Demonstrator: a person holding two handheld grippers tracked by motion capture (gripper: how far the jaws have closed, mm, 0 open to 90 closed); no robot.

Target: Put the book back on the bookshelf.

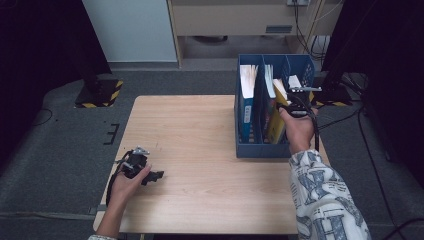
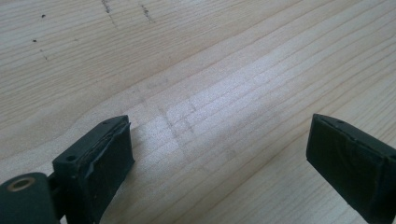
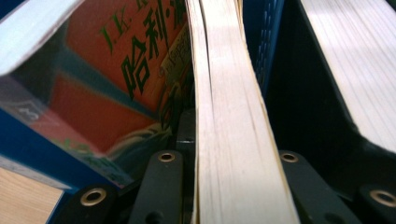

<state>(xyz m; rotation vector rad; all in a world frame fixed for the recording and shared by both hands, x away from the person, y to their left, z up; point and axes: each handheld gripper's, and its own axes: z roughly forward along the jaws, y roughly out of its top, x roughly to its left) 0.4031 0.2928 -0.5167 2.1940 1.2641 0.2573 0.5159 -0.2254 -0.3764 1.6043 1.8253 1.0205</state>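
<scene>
A blue file rack stands on the right side of the wooden table, with books upright in its slots. My right gripper reaches into the rack from above, shut on a yellow-covered book. In the right gripper view, that book's cream page edge runs up between the two black jaws of the right gripper, which press on either side of it. My left gripper lies at the table's front left, held by a hand. Its jaws stand wide apart over bare wood, nothing between them.
A blue-spined book fills the rack's left slot. Beside the held book, an orange-covered book leans on one side and another book's white page block stands on the other. Cables and stand bases lie on the grey floor.
</scene>
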